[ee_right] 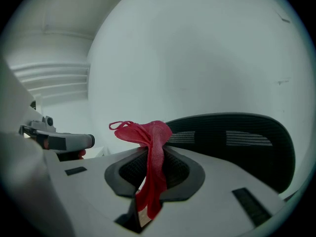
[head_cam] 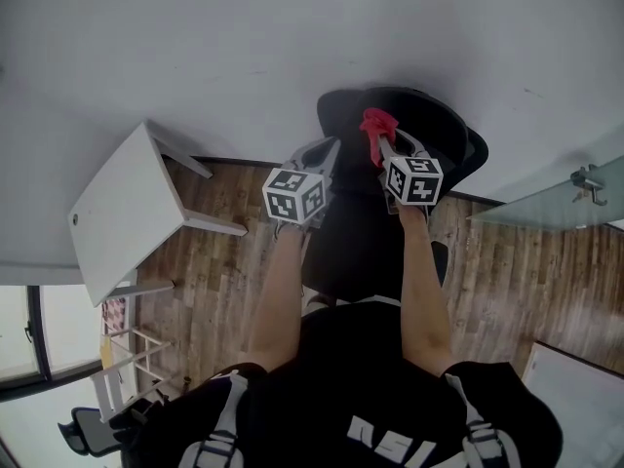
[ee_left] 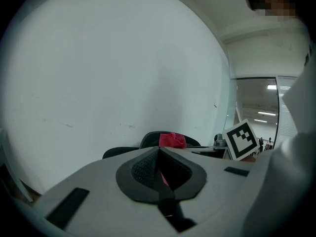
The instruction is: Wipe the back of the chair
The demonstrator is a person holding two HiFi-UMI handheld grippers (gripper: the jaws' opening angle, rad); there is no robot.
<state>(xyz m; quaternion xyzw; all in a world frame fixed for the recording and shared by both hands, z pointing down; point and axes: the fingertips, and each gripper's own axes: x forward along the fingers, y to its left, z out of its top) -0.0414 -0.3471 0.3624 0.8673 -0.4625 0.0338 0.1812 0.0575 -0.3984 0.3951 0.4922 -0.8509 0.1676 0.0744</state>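
Observation:
A black office chair (head_cam: pixel 409 164) stands against the white wall, its mesh back (ee_right: pixel 237 142) facing me. My right gripper (head_cam: pixel 382 144) is shut on a red cloth (ee_right: pixel 152 152), which bunches above the jaws and hangs down between them. The cloth (head_cam: pixel 376 125) is held just over the top of the chair back. My left gripper (head_cam: pixel 327 154) is beside it to the left, jaws shut with nothing between them (ee_left: pixel 158 154). From the left gripper view the red cloth (ee_left: pixel 172 139) shows above the chair's top edge (ee_left: pixel 148 139).
A white table (head_cam: pixel 122 208) stands at the left on the wooden floor (head_cam: pixel 214 271). A glass partition (head_cam: pixel 556 203) with a metal fitting is at the right. The white wall (head_cam: pixel 292 37) is right behind the chair.

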